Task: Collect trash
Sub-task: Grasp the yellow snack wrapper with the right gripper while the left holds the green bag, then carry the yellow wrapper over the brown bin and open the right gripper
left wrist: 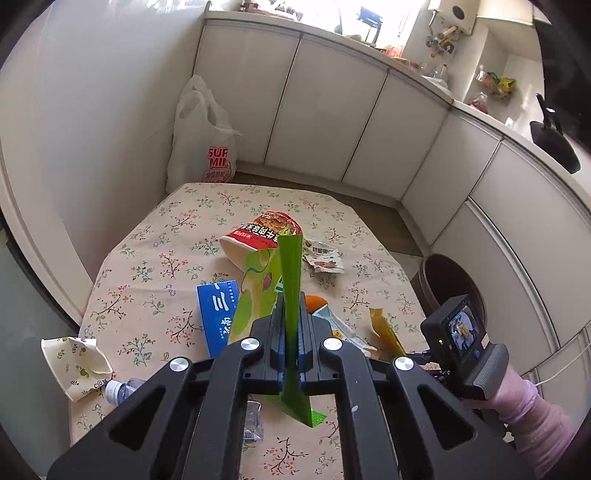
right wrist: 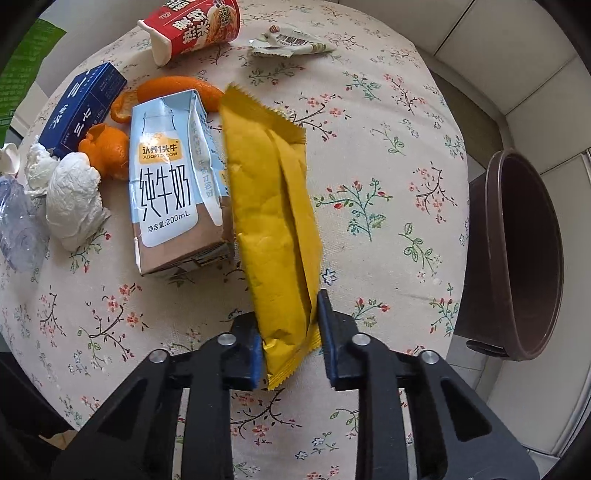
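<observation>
My left gripper (left wrist: 291,306) is shut on a flat green package (left wrist: 290,266), held edge-on above the table. In the right wrist view, my right gripper (right wrist: 288,317) points steeply down with its blue pads pressed on the near end of a long yellow snack wrapper (right wrist: 273,206); the rest of the wrapper stretches away over the flowered tablecloth (right wrist: 388,184). The left wrist view shows the same yellow wrapper (left wrist: 384,328) and a hand in a pink sleeve (left wrist: 532,417) holding the right gripper. A brown trash bin (right wrist: 517,258) stands on the floor right of the table.
Left of the wrapper lie a milk carton (right wrist: 170,192), orange peel (right wrist: 107,151), a blue box (right wrist: 81,107), crumpled tissue (right wrist: 74,199) and a plastic bottle (right wrist: 18,229). A red cup (right wrist: 199,26) and small wrapper (right wrist: 291,44) lie farther off. Cabinets (left wrist: 332,122) surround the table.
</observation>
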The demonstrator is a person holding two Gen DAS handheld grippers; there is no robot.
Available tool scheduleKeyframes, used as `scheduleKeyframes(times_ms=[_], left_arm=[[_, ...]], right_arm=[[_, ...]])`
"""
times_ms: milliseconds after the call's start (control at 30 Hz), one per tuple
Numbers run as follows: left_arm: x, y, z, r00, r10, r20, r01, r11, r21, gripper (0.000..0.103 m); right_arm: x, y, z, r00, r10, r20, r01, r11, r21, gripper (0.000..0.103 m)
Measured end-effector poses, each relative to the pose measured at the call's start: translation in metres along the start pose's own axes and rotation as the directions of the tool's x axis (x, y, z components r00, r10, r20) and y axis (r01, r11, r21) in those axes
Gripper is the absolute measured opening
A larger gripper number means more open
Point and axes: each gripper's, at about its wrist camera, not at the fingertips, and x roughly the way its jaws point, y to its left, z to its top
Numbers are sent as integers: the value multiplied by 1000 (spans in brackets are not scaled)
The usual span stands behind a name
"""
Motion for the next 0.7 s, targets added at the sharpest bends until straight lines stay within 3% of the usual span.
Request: scheduleKeyframes(times_ms=[133, 467, 567, 700], left_arm=[[3, -2, -1, 1000, 5, -3, -5, 1000, -2, 4], [13, -6, 0, 1000, 5, -12, -5, 1000, -7, 4], [16, -10, -1, 1000, 2, -12, -2, 1000, -5, 4], [21, -15, 0, 1000, -6, -15, 6, 1000, 0, 4]], right_arm=[[-4, -10, 1, 999, 26, 19, -26, 999, 38, 6], [-34, -31, -1, 991, 44, 126, -57, 993, 102, 5], [-53, -46, 1, 980, 34, 195, -63, 987, 148, 6], [-85, -77, 0, 950, -19, 312, -58, 970, 237, 6]])
